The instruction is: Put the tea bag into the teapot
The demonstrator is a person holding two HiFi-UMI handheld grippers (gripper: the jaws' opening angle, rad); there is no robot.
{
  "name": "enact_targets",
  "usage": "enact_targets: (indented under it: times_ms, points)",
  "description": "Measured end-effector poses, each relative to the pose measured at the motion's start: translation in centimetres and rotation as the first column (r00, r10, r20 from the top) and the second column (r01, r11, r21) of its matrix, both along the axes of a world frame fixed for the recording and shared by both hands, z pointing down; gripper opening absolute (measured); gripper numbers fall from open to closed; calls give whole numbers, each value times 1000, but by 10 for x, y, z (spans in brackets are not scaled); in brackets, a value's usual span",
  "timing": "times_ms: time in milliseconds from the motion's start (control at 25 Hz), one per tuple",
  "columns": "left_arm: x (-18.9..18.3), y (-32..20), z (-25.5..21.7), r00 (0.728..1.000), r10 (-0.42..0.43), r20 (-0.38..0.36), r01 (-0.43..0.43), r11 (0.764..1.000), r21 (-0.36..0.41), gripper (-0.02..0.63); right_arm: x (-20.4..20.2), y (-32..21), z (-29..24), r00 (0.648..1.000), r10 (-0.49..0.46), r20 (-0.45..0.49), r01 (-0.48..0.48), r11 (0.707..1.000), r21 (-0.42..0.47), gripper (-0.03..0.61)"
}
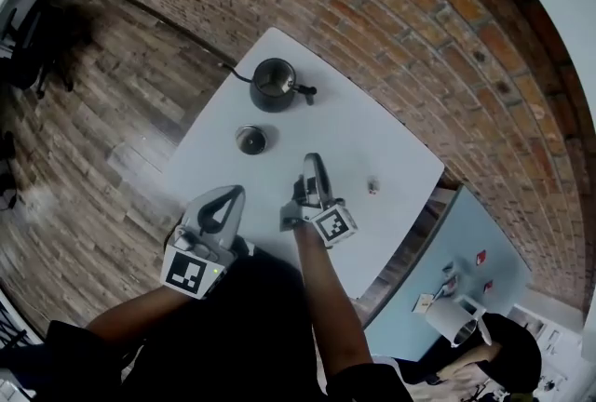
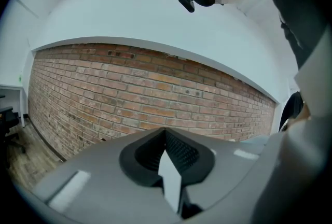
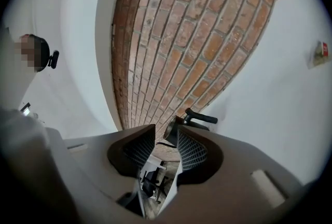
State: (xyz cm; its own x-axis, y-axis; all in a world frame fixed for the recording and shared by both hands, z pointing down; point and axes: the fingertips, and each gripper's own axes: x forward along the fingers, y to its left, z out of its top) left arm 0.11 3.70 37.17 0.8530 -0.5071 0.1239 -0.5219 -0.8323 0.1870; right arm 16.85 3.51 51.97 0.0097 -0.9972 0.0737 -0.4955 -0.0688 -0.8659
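Note:
A black teapot [image 1: 273, 84] stands open near the far corner of the white table [image 1: 391, 149], and its round lid [image 1: 250, 139] lies on the table just in front of it. A small tea bag [image 1: 372, 187] lies alone on the table's right side. My right gripper [image 1: 314, 162] hovers over the table's middle, left of the tea bag, pointing toward the teapot [image 3: 179, 125]. Its jaws stand apart with nothing between them. My left gripper [image 1: 228, 196] hangs at the table's near left edge, its pads [image 2: 179, 151] meeting at the tips and holding nothing.
A red brick wall [image 1: 400, 9] runs behind the table, with wooden flooring [image 1: 112, 112] on the left. At lower right stands a light blue table [image 1: 470, 251] with a white jug [image 1: 453, 317] and small items. A person's head [image 1: 510, 352] shows beside it.

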Motion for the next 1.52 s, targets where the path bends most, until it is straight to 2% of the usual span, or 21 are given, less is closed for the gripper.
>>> enact_targets:
  times_ms: [240, 400, 600, 760, 880, 1120, 1360, 1400, 1520]
  points:
    - [9, -7, -5, 999, 47, -13, -47, 999, -17, 0, -7, -9, -44, 996, 29, -89, -24, 998, 58, 69]
    - [10, -9, 1, 998, 66, -14, -66, 998, -22, 0, -14, -2, -57, 981, 36, -191, -27, 998, 50, 31]
    - [24, -11, -1, 994, 107, -22, -107, 994, -9, 0, -14, 12, -64, 958, 33, -286, -31, 999, 12, 12]
    - [37, -9, -6, 988, 143, -53, -142, 990, 20, 0, -12, 25, -76, 917, 32, -399, -42, 999, -14, 12]
    - [50, -4, -5, 982, 180, -49, -179, 984, 16, 0, -6, 38, -88, 881, 50, -471, -70, 997, -25, 22]
    - [88, 14, -3, 956, 289, -57, -289, 957, 14, 0, 19, 74, -111, 781, 77, -620, -133, 990, -44, 26]
    - [118, 48, -1, 928, 368, -60, -367, 930, 34, -2, 52, 120, -115, 704, 99, -703, -214, 974, -77, 29]
    - [123, 55, 1, 923, 382, -52, -380, 924, 38, -2, 55, 128, -115, 689, 102, -718, -232, 969, -85, 54]
    - [138, 77, 3, 908, 417, -31, -415, 908, 65, -1, 66, 153, -114, 667, 129, -734, -275, 958, -82, 64]
